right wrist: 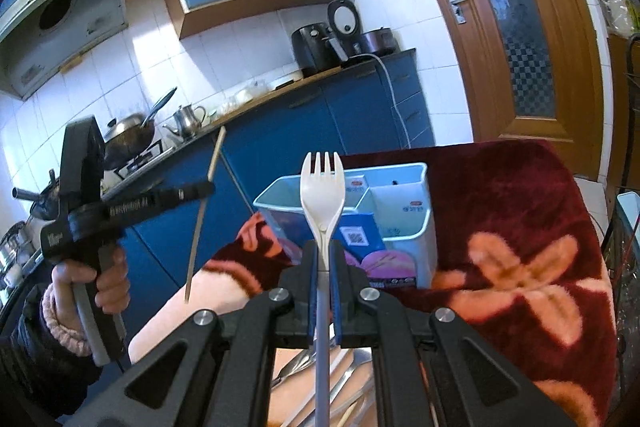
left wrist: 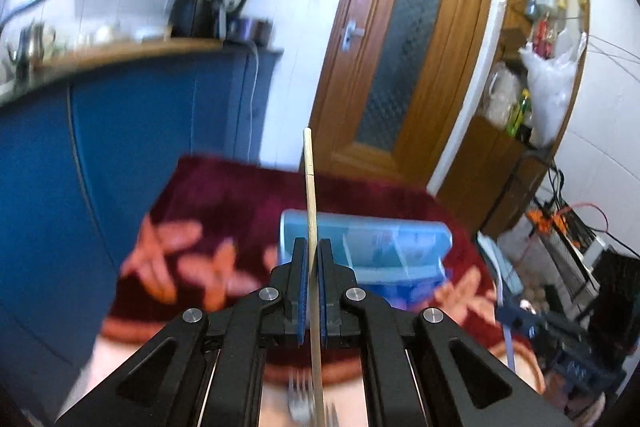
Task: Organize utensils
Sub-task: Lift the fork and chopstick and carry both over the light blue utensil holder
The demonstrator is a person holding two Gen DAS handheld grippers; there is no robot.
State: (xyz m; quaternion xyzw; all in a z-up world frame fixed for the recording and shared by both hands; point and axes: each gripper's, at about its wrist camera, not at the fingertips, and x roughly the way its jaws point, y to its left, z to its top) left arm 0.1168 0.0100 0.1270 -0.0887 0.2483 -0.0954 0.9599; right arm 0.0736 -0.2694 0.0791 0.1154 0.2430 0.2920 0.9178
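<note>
My left gripper point(left wrist: 313, 247) is shut on a wooden chopstick point(left wrist: 310, 195) that stands upright between its pads, raised above the table. It also shows in the right wrist view point(right wrist: 208, 189), held up at the left with the chopstick point(right wrist: 202, 211) slanting down. My right gripper point(right wrist: 324, 251) is shut on a white plastic fork with a grey handle point(right wrist: 322, 187), tines up, just in front of the light blue divided utensil holder point(right wrist: 400, 195). The holder point(left wrist: 400, 247) lies ahead of the left gripper on the red floral cloth.
Loose metal cutlery point(right wrist: 344, 379) lies under the right gripper, and a fork point(left wrist: 300, 399) under the left. The red flowered cloth point(right wrist: 520, 247) covers the table. Blue kitchen cabinets point(left wrist: 140, 131) stand at the left, a wooden door point(left wrist: 400, 47) behind.
</note>
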